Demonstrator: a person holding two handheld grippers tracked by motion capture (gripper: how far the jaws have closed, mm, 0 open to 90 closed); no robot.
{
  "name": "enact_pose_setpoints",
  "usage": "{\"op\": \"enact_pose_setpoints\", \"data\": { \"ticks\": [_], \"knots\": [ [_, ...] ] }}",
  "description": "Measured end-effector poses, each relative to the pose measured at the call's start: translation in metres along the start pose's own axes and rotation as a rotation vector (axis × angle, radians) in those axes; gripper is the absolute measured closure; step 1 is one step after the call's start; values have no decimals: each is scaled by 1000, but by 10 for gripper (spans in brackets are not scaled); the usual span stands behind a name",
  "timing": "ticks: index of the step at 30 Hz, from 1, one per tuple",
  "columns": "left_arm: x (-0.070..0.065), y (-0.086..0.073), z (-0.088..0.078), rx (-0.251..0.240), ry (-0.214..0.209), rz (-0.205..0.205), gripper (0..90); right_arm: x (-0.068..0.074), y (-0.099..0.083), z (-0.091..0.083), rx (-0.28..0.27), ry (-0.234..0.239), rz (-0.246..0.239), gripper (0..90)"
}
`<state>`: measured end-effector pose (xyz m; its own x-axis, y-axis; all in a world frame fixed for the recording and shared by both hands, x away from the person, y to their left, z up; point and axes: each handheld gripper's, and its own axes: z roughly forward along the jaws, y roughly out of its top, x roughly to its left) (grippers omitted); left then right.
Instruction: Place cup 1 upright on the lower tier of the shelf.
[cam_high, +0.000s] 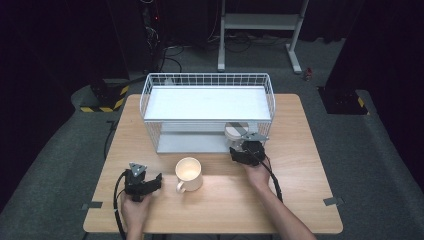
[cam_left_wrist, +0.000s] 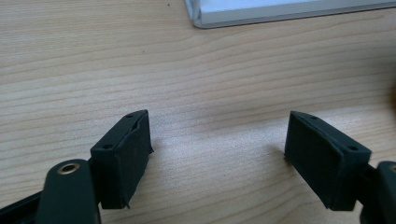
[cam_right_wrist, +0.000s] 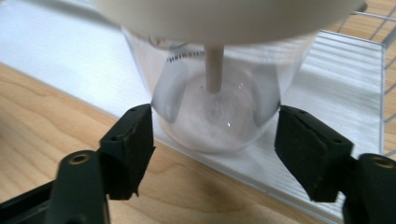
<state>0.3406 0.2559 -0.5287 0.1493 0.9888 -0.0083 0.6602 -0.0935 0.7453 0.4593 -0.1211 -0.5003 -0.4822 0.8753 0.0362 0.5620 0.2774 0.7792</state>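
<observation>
Your left gripper (cam_high: 155, 183) sits low over the near-left part of the table (cam_high: 300, 150), held from behind in your left hand (cam_high: 134, 210), jaws pointing right toward the mug and standing wide apart with only bare wood between them. Its cable (cam_high: 118, 200) loops off on its left and back to the table's near edge. Just right of those jaws stands the cream mug (cam_high: 189, 173), upright, handle turned toward you, apart from both grippers. Ahead of the left gripper and to its right is the corner of the white wire rack (cam_high: 207, 80). Further right, your right hand (cam_high: 259, 172) reaches forward with the forearm angled in from the near-right, and your right gripper (cam_right_wrist: 214, 135) points into the rack's lower shelf (cam_right_wrist: 336, 84). The clear jar (cam_right_wrist: 215, 107) stands on that shelf right at its front edge, directly ahead of the right jaws, cream lid on top and a stem hanging down inside. The jaws flank its base at a middling gap; the pads look just short of the glass on both sides, though I can't rule out a light touch. The rack's upper shelf overhangs the jar, and wire mesh closes the jar's right side.
</observation>
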Motion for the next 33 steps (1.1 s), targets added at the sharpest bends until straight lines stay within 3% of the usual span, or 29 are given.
{"op": "enact_pose_setpoints", "data": {
  "ticks": [9,16,18,21,27,28,33],
  "knots": [
    [-1,0,0,8,5,10,227,-4,3,8,8,-3,37,322],
    [-1,0,0,7,6,14,226,-4,10,12,10,-43,38,422],
    [-1,0,0,7,7,13,225,-5,10,15,4,-50,24,422],
    [-1,0,0,7,8,12,225,-5,9,19,22,-65,53,429],
    [-1,0,0,7,8,13,225,-6,10,26,23,-84,47,451],
    [-1,0,0,8,8,13,224,-4,11,26,29,-93,64,458],
    [-1,0,0,8,8,14,224,-4,18,29,23,-125,32,505]
  ]
}}
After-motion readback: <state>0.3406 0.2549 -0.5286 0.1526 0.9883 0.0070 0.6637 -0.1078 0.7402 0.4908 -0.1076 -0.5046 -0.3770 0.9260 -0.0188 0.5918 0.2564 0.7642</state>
